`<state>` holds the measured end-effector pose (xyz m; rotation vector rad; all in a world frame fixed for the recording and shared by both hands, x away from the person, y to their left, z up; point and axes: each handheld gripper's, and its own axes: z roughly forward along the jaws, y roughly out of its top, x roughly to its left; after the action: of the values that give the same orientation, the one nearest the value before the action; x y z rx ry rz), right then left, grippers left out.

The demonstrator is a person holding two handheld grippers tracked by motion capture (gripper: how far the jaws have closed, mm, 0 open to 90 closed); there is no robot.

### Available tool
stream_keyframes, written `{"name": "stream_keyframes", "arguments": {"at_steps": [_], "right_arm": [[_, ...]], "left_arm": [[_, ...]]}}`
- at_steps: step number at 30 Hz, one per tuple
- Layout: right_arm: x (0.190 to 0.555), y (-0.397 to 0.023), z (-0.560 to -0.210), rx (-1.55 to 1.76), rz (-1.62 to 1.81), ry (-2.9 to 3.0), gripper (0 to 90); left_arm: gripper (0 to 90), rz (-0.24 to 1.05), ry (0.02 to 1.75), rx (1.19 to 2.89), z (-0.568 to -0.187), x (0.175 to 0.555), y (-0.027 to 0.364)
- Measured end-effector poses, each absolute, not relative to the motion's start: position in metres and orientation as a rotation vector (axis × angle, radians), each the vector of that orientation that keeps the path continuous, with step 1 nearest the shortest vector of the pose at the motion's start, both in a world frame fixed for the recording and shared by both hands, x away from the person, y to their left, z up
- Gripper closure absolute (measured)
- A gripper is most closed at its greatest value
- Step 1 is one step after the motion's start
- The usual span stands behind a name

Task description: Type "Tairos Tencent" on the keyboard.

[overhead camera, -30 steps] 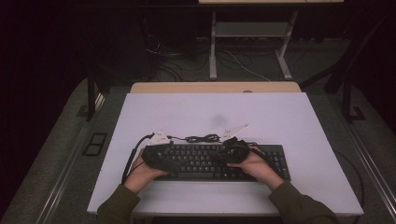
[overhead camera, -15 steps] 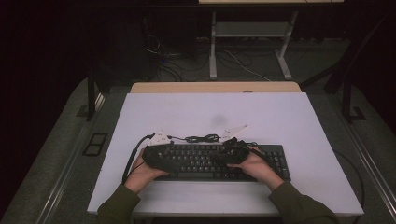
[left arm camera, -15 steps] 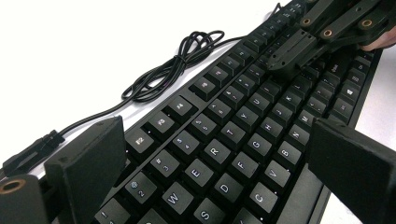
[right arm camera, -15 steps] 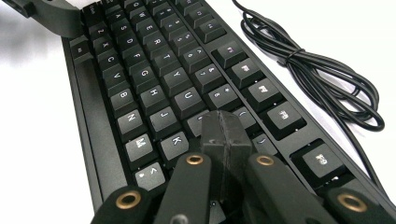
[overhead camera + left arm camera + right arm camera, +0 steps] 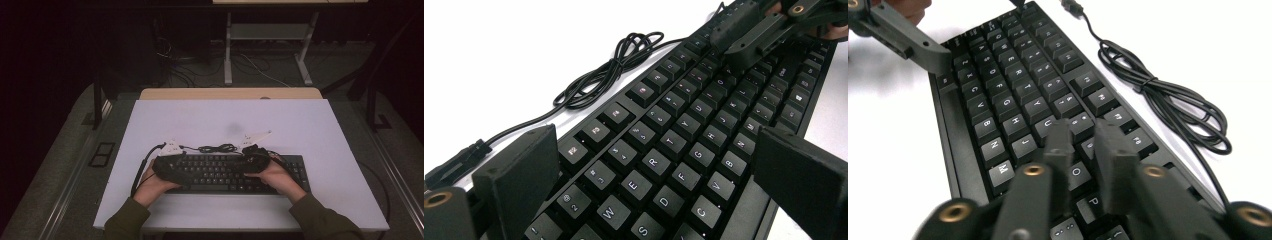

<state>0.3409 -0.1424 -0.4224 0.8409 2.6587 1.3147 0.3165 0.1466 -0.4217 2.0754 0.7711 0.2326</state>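
Setup: black keyboard (image 5: 225, 172) lies flat on the white surface (image 5: 200, 120), near the person's edge, long side across. Its bundled cable (image 5: 217, 148) lies coiled just behind the back edge, unplugged end loose on the surface.

Left claw (image 5: 166, 166): at the keyboard's left end. In the left gripper view the left claw (image 5: 659, 165) stands wide open, one jaw by the back row of keys, the other by the front rim, the key field between them. Whether the pads touch the case edges I cannot tell; no squeeze is evident, nothing lifted.

Right claw (image 5: 256, 159): over the right half of the letter block. In the right gripper view the right claw (image 5: 1082, 137) is only slightly open, a narrow gap between the jaws, tips low over the keys around O and P. Nothing is clamped between them. Its jaws have just been opening from fully closed.

Progress (judgement): the work looks like handling or pressing at the keyboard with both claws. The approach is done, since both claws are in position on the thing. No lift or shift of the keyboard is done yet; it sits square on the surface. Left to do: close the left claw on the case or press on with the right.

Against the earlier high views: keyboard, cable and both hands are in the same places. The only change is the right claw's jaws parting.
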Motion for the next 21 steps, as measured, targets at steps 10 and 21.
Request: {"name": "stream_keyframes", "arguments": {"at_steps": [10, 21], "right_arm": [[0.3417, -0.1476, -0.4178, 0.859, 1.334, 2.582, 37.9], [0.3427, -0.1506, -0.4170, 0.880, 1.320, 2.551, 31.0]], "left_arm": [[5.2, 0.232, 0.772, 2.077, -0.4219, 0.3164, 0.1461], [6.0, 0.231, 0.766, 2.075, -0.4217, 0.3164, 0.1467]]}}
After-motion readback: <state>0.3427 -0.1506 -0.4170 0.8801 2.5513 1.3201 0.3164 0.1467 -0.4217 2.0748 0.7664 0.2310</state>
